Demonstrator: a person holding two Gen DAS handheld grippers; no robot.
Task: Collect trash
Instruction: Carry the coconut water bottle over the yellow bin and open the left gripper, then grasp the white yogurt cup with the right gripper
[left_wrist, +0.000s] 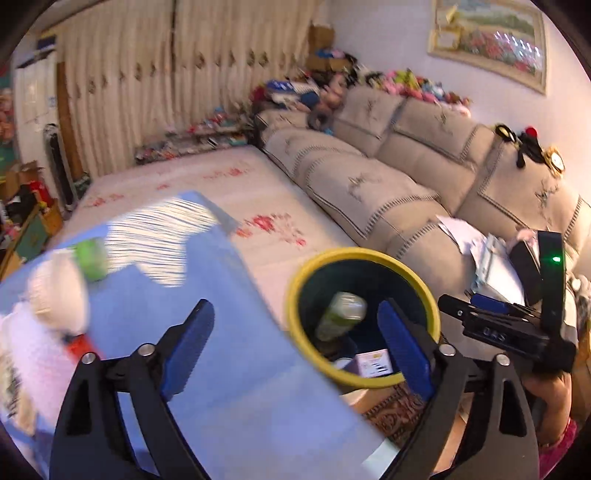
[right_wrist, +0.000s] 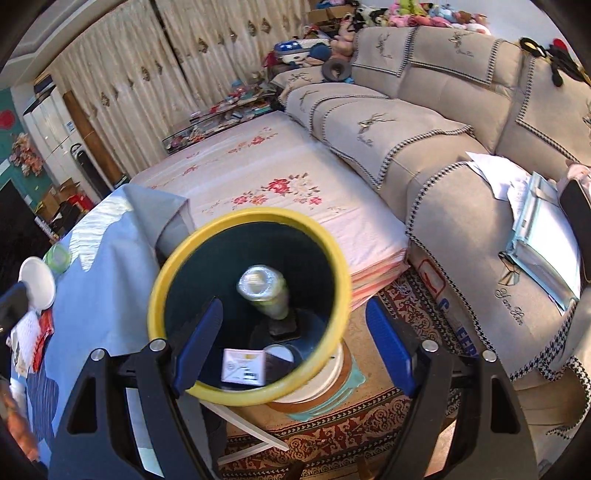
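The left claw (left_wrist: 295, 336) hangs with its blue pads spread wide and nothing between them; its left finger is over the blue-clothed bench (left_wrist: 236, 369) and its right finger is over the mouth of the yellow-rimmed bin (left_wrist: 295, 295). The bench's edge runs diagonally beneath this claw, from far left to near right, and the bin stands just beyond that edge. Left of the claw on the cloth lie blurred items: a green-capped container (left_wrist: 90, 258) and something white (left_wrist: 55, 295). To the right, the right claw's body (left_wrist: 517, 325) shows beside the bin.

The right claw (right_wrist: 293, 345) is likewise spread apart and empty, hovering directly above the bin (right_wrist: 162, 295), whose rim fills the gap between its fingers. Inside the dark bin a green-tinted plastic bottle (right_wrist: 264, 291) leans upright, with a small white box (right_wrist: 243, 367) at the near wall and a round white lid-like piece (right_wrist: 282, 352) just beside it. Ahead of the claw, past the bin, a floral bedspread (right_wrist: 280, 177) drops to a patterned rug (right_wrist: 369, 424); open floor lies between bin and sofa (right_wrist: 461, 206) to the right. Left of this claw, the bench edge holds a white plate (right_wrist: 37, 282)
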